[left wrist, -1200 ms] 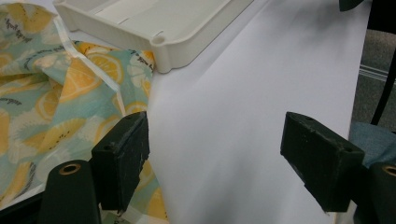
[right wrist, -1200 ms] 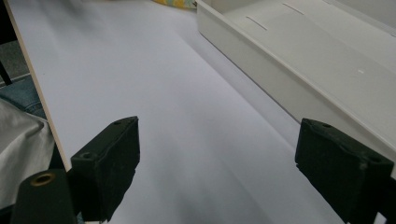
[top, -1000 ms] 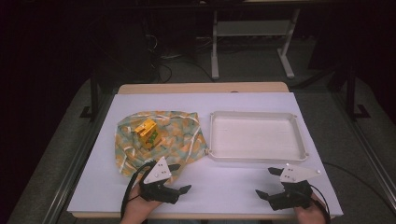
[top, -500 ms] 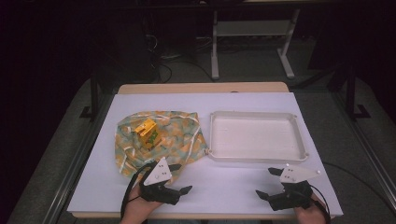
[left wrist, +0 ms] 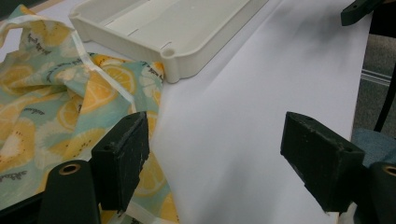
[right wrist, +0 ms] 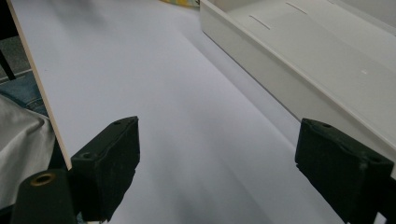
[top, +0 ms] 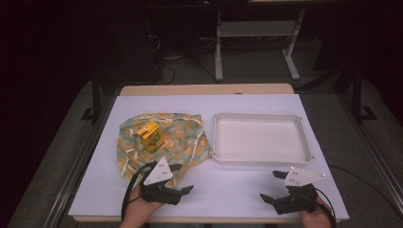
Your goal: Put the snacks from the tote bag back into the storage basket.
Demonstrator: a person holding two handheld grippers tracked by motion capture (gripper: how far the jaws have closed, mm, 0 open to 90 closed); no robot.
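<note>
Resting low at the near edge of the white table (top: 237, 190), both grippers are released, each with its jaws standing wide apart and nothing between them; the left gripper (top: 183, 178) sits at the near hem of the crumpled teal-and-yellow lemon-print cloth bag (top: 183, 140), and in the left gripper view one of its black pads (left wrist: 123, 163) hangs over the fabric edge while the other hangs over bare table; the right gripper (top: 271, 185) lies well apart from the bag, just in front of the shallow white rectangular plastic tray (top: 262, 161), whose near wall runs along the upper right of the right gripper view (right wrist: 261, 56). On top of the cloth bag, toward its far left part, stands a small yellow-orange carton with a green patch (top: 149, 135), tilted, its long axis running roughly from near-left to far-right; it lies ahead of the left gripper and slightly to its left, with folds of fabric between them; the tray is empty and sits just beside the bag's right edge. By my judgement the left gripper is the nearer one for any reach to the carton or the bag, and that reach goes forward over the cloth; the right gripper would have to cross in front of the tray to get there.
</note>
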